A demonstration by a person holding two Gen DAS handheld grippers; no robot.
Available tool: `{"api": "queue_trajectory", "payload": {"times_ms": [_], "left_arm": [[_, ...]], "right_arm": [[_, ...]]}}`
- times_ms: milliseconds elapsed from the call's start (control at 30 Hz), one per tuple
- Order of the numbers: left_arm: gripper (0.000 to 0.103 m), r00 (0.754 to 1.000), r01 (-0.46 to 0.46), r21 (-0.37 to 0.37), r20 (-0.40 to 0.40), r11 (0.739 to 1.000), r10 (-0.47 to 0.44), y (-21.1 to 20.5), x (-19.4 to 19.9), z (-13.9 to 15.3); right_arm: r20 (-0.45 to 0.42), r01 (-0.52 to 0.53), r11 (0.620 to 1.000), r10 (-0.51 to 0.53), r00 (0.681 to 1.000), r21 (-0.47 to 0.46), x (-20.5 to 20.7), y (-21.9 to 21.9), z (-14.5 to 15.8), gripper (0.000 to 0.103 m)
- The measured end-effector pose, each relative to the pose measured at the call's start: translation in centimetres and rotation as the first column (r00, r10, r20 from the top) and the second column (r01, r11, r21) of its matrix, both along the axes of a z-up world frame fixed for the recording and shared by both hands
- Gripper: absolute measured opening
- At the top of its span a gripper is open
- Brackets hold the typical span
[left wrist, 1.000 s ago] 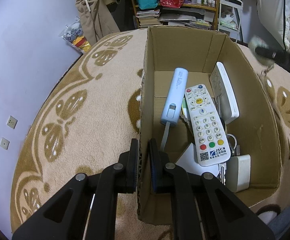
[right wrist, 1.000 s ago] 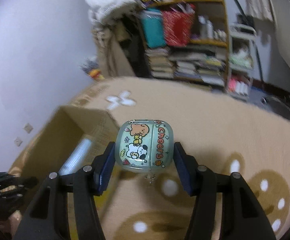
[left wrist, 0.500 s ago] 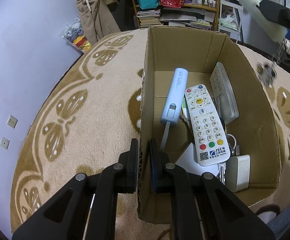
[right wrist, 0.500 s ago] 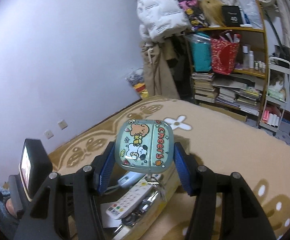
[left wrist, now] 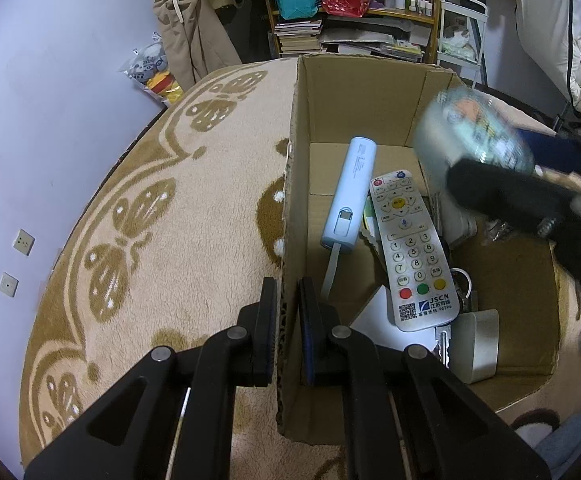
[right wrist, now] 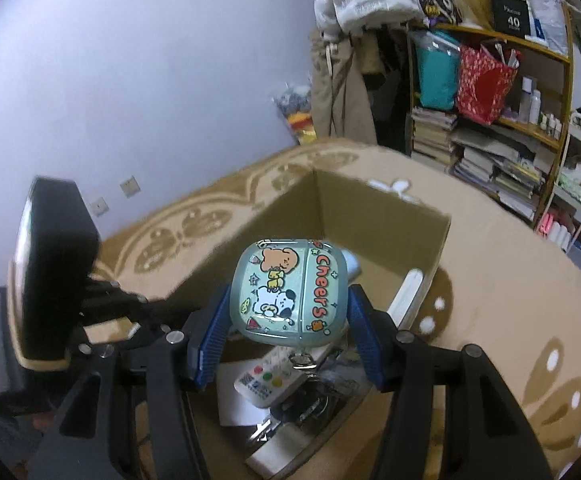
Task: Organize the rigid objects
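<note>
Over the box (left wrist: 354,92), blurred case (left wrist: 478,132) in right tongs (right wrist: 288,320); left tongs (left wrist: 288,312) pinching its wall

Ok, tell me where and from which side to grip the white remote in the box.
Grip the white remote across its narrow width, near the number keys, coming from above. It lies face up, slanted on top of the clutter in the cardboard box, so its long edges look free; the blue power bank lies close beside its upper end.
</note>
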State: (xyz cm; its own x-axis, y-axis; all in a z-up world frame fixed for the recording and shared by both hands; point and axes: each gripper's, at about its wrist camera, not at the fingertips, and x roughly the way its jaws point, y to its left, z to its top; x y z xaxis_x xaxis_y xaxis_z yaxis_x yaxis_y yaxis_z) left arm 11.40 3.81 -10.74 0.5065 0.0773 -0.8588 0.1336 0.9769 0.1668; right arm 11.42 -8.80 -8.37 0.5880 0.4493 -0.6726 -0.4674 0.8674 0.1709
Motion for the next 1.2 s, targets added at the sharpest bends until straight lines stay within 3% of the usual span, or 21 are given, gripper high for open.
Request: {"api": "queue_trajectory", "payload": {"times_ms": [200,400,633,700,867,900,967,1200], "left_arm": [[0.011,1.0,0.0,0.0,0.001,1.0,0.0,0.0,0.0,0.0],[0.012,1.0,0.003,0.004,0.001,1.0,-0.003,-0.1,0.0,0.1],[0.012,1.0,0.005,0.007,0.003,1.0,-0.005,-0.3,0.1,0.2],[0.012,1.0,0.005,0.005,0.003,1.0,-0.005,-0.2,0.0,0.2],[0.017,1.0,-0.005,0.004,0.015,1.0,0.005,0.0,-0.2,0.9],[0.018,1.0,-0.011,0.005,0.015,1.0,0.011,0.0,-0.2,1.0],[0.018,1.0,-0.021,-0.007,0.017,1.0,0.021,0.2,-0.3,1.4],[0.022,0.999,-0.006,-0.022,0.043,1.0,0.007,0.0,-1.3,2.8]], "right_arm": [[-0.045,0.019,0.999,-0.02,0.999,-0.037,0.2,0.0,-1.1,0.061],[-0.018,0.045,0.999,-0.045,0.999,-0.024,-0.1,-0.3,-0.3,0.061],[-0.054,0.077,0.996,-0.079,0.995,-0.039,-0.1,-0.7,-0.7,0.062],[-0.061,0.078,0.996,-0.08,0.995,-0.035,-0.2,-0.8,-0.8,0.069],[-0.052,0.105,0.994,-0.107,0.993,-0.034,-0.5,-1.0,-0.1,0.074],[-0.041,0.125,0.991,-0.126,0.991,-0.04,-0.6,-1.2,0.0,0.083],[-0.025,0.171,0.984,-0.172,0.985,-0.048,-0.9,-1.8,0.3,0.092],[-0.063,0.27,0.963,-0.27,0.961,-0.019,-1.9,-4.5,1.1,0.092]]}}
